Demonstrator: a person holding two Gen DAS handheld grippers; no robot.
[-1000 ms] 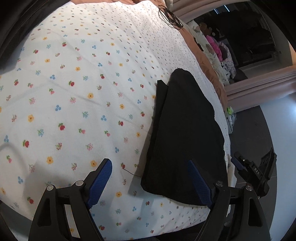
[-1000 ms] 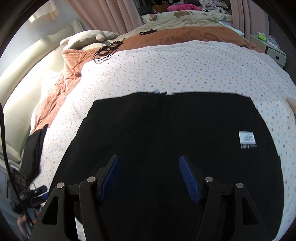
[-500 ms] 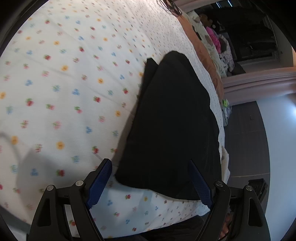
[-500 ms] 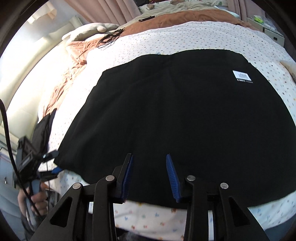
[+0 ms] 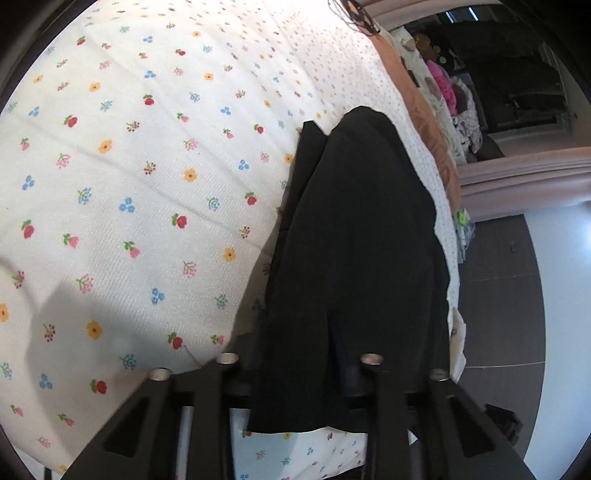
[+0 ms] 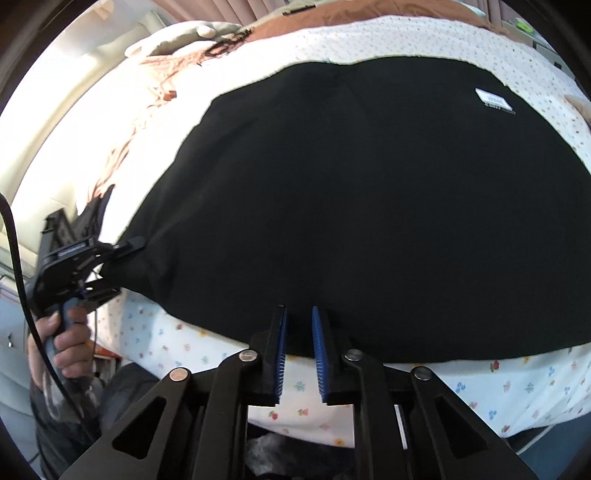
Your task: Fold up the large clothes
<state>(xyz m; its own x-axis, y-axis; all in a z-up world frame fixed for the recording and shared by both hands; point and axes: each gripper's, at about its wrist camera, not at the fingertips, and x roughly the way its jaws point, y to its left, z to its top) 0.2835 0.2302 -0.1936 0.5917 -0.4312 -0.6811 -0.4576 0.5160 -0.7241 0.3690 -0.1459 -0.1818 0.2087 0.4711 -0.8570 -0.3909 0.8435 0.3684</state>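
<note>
A large black garment (image 6: 354, 206) lies spread on the flowered bedsheet (image 6: 517, 391), with a white label (image 6: 494, 100) near its far right. My left gripper (image 5: 299, 373) is shut on the garment's near-left corner (image 5: 354, 266); the cloth hides its pads. It also shows in the right wrist view (image 6: 122, 247), gripping that corner. My right gripper (image 6: 298, 332) has its blue pads nearly together at the garment's near hem, with a narrow gap showing between them; whether cloth is pinched is unclear.
The flowered sheet (image 5: 129, 184) covers a wide bed. A brown blanket (image 6: 332, 22) and pillows (image 6: 184, 35) lie at the far side, with a black cable (image 5: 354, 14) on them. Dark floor (image 5: 495, 295) runs beside the bed's edge.
My left gripper moved onto the garment's corner and closed on it. My right gripper pulled back to the near hem and its pads closed to a narrow gap.
</note>
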